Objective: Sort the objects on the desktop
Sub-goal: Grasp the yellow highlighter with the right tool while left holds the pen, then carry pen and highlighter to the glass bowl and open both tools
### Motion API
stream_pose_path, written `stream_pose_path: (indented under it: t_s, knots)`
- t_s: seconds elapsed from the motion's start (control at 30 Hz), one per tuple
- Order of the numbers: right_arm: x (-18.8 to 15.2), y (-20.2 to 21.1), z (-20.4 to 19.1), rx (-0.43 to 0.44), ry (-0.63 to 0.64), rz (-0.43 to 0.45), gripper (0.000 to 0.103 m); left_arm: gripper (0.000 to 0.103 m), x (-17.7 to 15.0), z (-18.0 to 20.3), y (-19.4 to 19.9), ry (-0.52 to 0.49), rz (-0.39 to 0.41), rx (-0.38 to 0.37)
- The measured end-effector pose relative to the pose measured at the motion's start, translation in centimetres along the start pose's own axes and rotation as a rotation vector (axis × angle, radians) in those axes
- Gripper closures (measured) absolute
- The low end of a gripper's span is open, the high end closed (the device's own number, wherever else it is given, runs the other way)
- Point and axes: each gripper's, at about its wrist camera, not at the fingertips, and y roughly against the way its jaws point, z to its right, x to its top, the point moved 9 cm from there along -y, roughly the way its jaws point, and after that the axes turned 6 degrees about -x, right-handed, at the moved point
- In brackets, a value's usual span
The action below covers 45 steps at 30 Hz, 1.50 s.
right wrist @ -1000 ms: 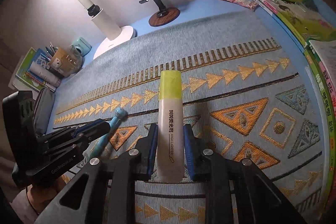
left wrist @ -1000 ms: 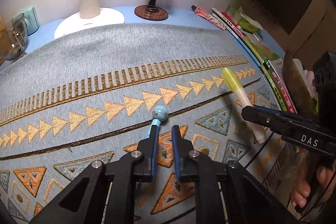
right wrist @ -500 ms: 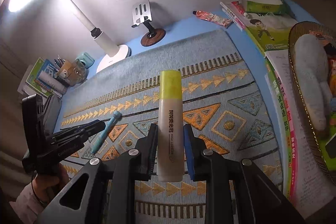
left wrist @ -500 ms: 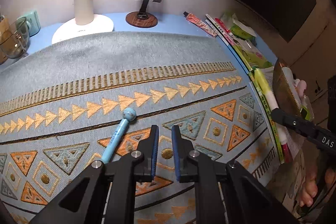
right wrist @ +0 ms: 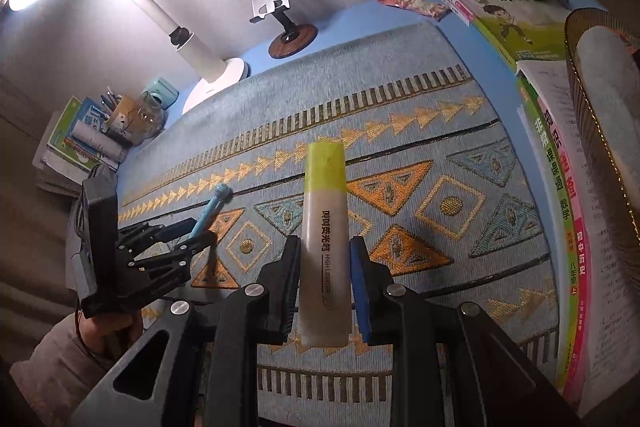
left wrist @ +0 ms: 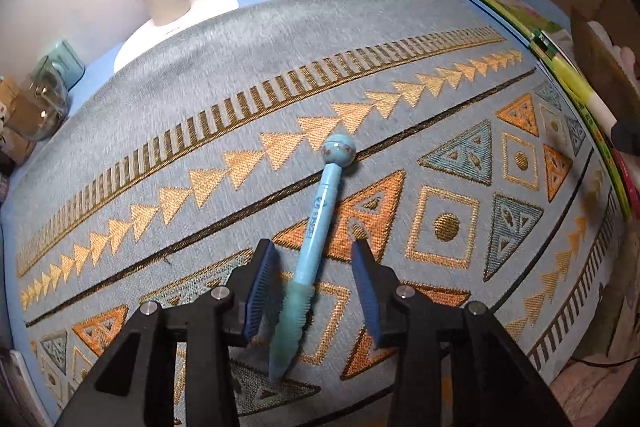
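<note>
A light blue pen (left wrist: 320,219) with a ball-shaped top lies on the patterned cloth (left wrist: 280,47). My left gripper (left wrist: 316,259) is open and straddles the pen's lower half, one jaw on each side, not touching it. It also shows in the right wrist view (right wrist: 196,235), with the pen (right wrist: 212,207) between its fingers. My right gripper (right wrist: 324,255) is shut on a yellow-capped highlighter (right wrist: 324,227) and holds it above the cloth. The highlighter shows at the right edge of the left wrist view (left wrist: 580,91).
A white desk lamp (right wrist: 192,47) and a phone stand (right wrist: 280,15) are at the back. Books (right wrist: 560,187) and a wire basket (right wrist: 600,107) lie on the right. A pen holder and books (right wrist: 100,131) sit on the left.
My left gripper has opened and come down around the blue pen. My right gripper has kept its hold on the highlighter and drawn a little farther back over the cloth.
</note>
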Motion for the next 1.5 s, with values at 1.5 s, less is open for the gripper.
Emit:
stream_pose_path:
  t_s: [1.5]
  knots:
    - [5.1,20.1,27.2,-0.103,-0.416,0.413,0.078,0.095,23.0,40.0,7.0,-0.297,0.309,-0.546]
